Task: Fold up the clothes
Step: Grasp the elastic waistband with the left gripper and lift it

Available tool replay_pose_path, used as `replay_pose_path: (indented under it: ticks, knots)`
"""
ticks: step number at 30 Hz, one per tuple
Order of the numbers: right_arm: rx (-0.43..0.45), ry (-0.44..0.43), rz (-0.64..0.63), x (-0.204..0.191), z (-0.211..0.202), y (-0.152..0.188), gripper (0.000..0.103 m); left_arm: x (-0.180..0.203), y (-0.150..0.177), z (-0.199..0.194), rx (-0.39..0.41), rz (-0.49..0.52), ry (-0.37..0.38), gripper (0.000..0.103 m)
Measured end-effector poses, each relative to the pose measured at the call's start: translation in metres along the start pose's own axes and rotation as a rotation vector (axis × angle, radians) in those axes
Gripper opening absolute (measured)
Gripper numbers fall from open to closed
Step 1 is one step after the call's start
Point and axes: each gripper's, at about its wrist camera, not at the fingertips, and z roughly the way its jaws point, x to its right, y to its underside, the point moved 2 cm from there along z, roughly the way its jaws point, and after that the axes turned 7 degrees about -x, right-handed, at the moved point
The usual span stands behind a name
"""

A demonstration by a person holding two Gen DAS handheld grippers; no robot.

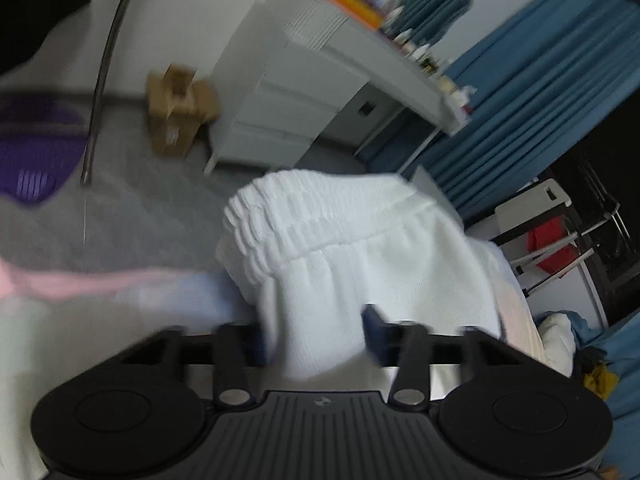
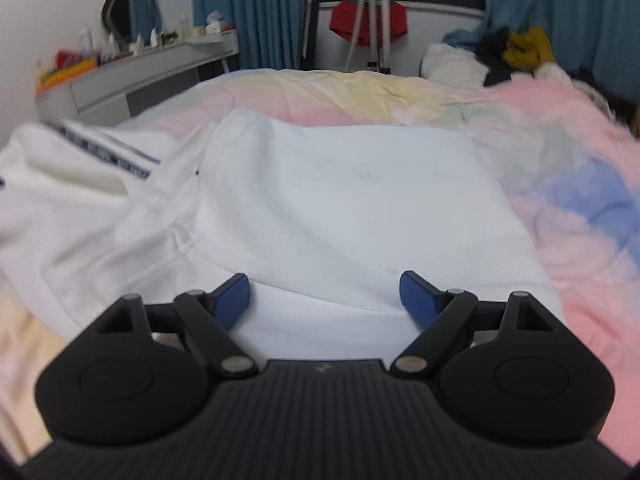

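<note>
White sweatpants with a ribbed elastic waistband hang from my left gripper, which is shut on the cloth just below the waistband and holds it above the bed. In the right wrist view the white garment lies folded flat on the pastel bedspread, with a navy-striped white part spread to the left. My right gripper is open and empty, its blue fingertips just above the near edge of the folded cloth.
A grey dresser with clutter stands by blue curtains. A cardboard box and a purple basket sit on the grey carpet. A pile of clothes lies at the bed's far right. A rack holds a red garment.
</note>
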Motion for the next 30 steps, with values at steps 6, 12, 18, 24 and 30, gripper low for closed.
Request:
replay_pose_path:
  ticks: [6, 12, 18, 24, 30]
  knots:
    - [0.003, -0.061, 0.150, 0.021, -0.016, -0.015, 0.084, 0.067, 0.014, -0.049, 0.146, 0.113, 0.133, 0.015]
    - [0.037, -0.034, 0.244, 0.052, -0.051, -0.034, 0.084, 0.179, 0.060, -0.085, 0.194, 0.187, 0.265, 0.014]
    - [0.043, -0.089, 0.419, 0.112, -0.074, -0.037, 0.084, 0.293, 0.152, -0.101, 0.233, 0.361, 0.359, 0.014]
    - [0.117, -0.072, 0.605, 0.179, -0.098, -0.030, 0.084, 0.371, 0.286, -0.096, 0.260, 0.619, 0.450, 0.014]
    - [0.144, -0.190, 0.799, 0.228, -0.096, -0.015, 0.085, 0.393, 0.431, -0.019, 0.003, 1.026, 0.336, 0.014]
